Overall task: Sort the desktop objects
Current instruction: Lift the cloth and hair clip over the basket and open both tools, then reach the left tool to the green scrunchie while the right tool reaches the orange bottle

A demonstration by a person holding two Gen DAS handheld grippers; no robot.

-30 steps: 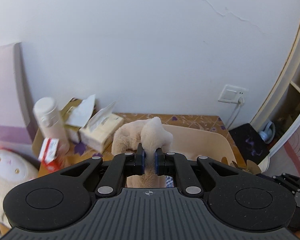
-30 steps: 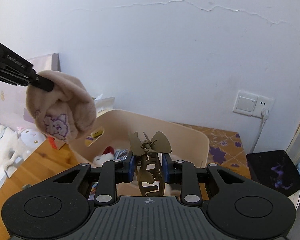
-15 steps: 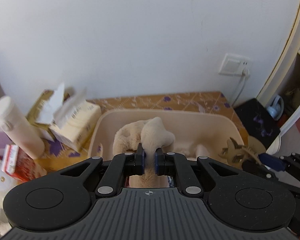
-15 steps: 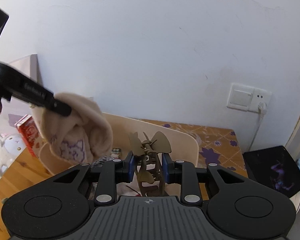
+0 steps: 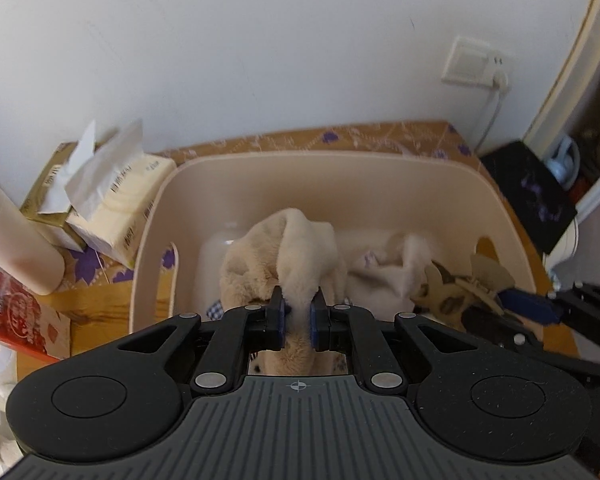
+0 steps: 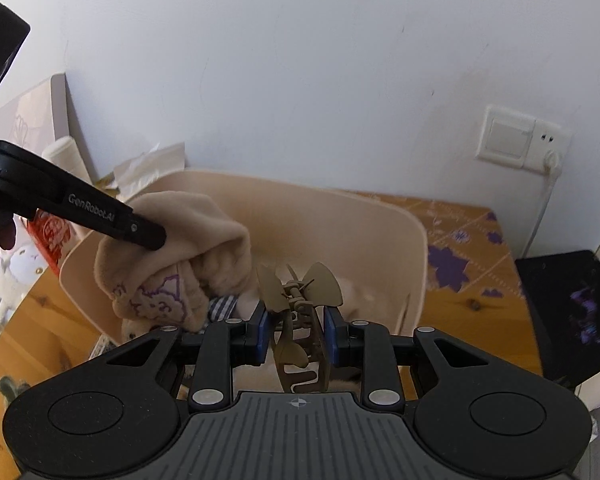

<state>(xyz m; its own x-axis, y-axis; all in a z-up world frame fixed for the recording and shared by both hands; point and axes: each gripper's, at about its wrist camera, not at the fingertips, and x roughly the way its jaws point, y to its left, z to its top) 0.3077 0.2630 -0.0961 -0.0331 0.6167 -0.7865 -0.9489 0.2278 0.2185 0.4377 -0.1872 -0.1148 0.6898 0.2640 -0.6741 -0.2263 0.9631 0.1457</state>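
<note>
My left gripper (image 5: 297, 312) is shut on a beige plush cloth (image 5: 288, 248) and holds it inside the cream plastic bin (image 5: 380, 160). In the right wrist view the same cloth (image 6: 188, 248), with a purple outline drawing, hangs from the left gripper (image 6: 156, 238) over the bin (image 6: 340, 208). My right gripper (image 6: 294, 330) is shut on a brown bow-shaped hair claw clip (image 6: 300, 300) above the bin's near side. The clip also shows in the left wrist view (image 5: 460, 284) at the bin's right wall.
Tissue packs (image 5: 116, 196), a white bottle (image 5: 16, 236) and a red carton (image 5: 16, 316) stand left of the bin on the wooden table (image 6: 472, 280). A black pad (image 6: 576, 312) lies to the right. A wall socket (image 6: 520, 140) sits behind. White cloth (image 5: 380, 268) lies in the bin.
The left gripper has carried the plush cloth over the bin and lowered it inside. The right gripper with the clip has moved closer above the bin.
</note>
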